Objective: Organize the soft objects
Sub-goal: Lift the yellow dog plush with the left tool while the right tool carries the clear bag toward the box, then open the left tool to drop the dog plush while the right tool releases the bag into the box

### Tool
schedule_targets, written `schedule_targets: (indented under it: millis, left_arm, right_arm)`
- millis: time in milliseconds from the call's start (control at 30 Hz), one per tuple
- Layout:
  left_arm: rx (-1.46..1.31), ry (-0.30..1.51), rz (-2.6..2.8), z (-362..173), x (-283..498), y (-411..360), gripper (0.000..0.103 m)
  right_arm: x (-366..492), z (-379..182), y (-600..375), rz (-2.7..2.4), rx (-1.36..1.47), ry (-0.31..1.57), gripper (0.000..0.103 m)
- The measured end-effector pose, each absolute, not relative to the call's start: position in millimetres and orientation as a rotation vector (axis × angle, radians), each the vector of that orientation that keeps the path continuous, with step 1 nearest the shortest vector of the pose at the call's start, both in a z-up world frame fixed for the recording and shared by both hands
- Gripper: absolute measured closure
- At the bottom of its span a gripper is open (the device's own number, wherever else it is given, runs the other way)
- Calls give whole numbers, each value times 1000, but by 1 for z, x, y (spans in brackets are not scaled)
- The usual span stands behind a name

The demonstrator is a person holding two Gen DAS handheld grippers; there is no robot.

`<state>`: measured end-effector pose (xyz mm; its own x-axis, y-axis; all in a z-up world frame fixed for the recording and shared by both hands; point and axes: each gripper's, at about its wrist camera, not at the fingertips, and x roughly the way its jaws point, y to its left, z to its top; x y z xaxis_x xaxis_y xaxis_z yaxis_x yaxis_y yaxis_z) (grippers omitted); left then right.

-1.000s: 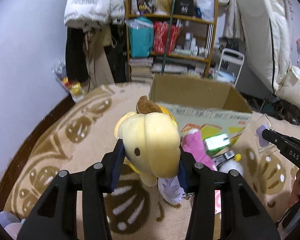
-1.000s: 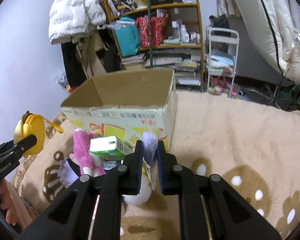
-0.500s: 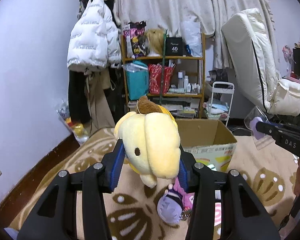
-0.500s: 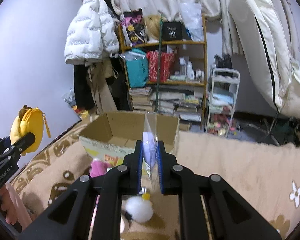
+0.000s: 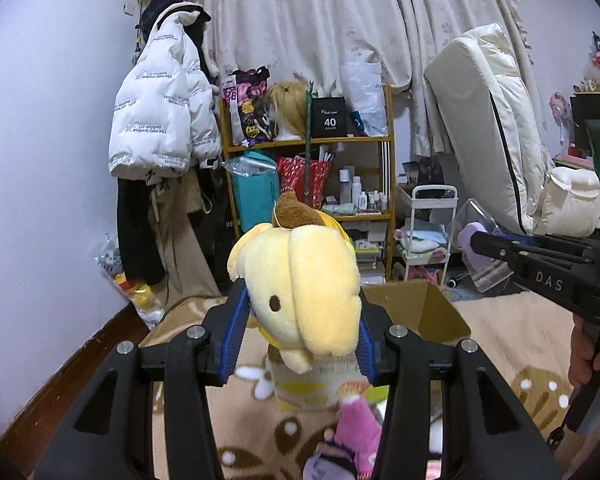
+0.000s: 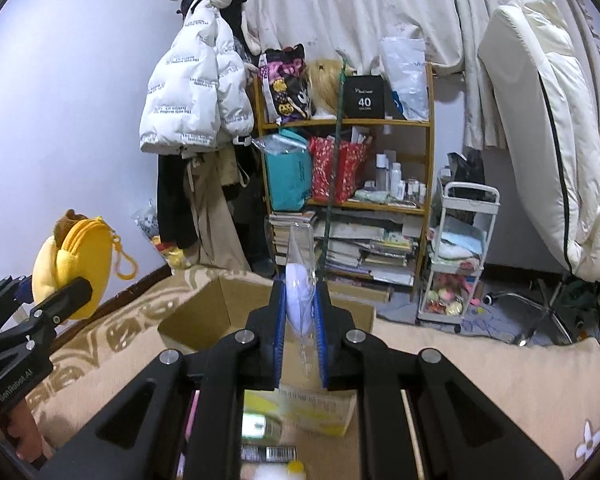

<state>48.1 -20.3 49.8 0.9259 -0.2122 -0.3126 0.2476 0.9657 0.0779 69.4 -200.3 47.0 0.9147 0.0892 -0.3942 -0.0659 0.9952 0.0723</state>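
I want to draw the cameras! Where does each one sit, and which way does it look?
Left wrist: sits on the left gripper, looking past its yellow plush at the shelf; the right gripper and a hand show.
Right wrist: sits on the right gripper, looking past its clear packet; the left gripper shows.
Shared: shelf, cardboard box.
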Motion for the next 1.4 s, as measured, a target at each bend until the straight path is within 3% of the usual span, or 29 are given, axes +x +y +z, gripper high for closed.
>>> schedule_targets:
  millis: [467,900,1300,1367,1400]
  left_arm:
    - [94,383,-279,18,108,-41,57]
    - [90,542,-339,-21,144,-52,56]
    - [65,618,-335,-30,154,-51,45]
    - [69,626,-331,-31,152,-50,44]
    - [83,625,-321,-32,150,-50,39]
  right_arm:
    - [107,15,-216,118,130,427,89]
    - [132,-41,-209,135,121,575,89]
    - [136,-53,-214,117,122,645,87]
    - [135,-55,-212,119,114,651,82]
    - [134,-55,-212,118,111,650,74]
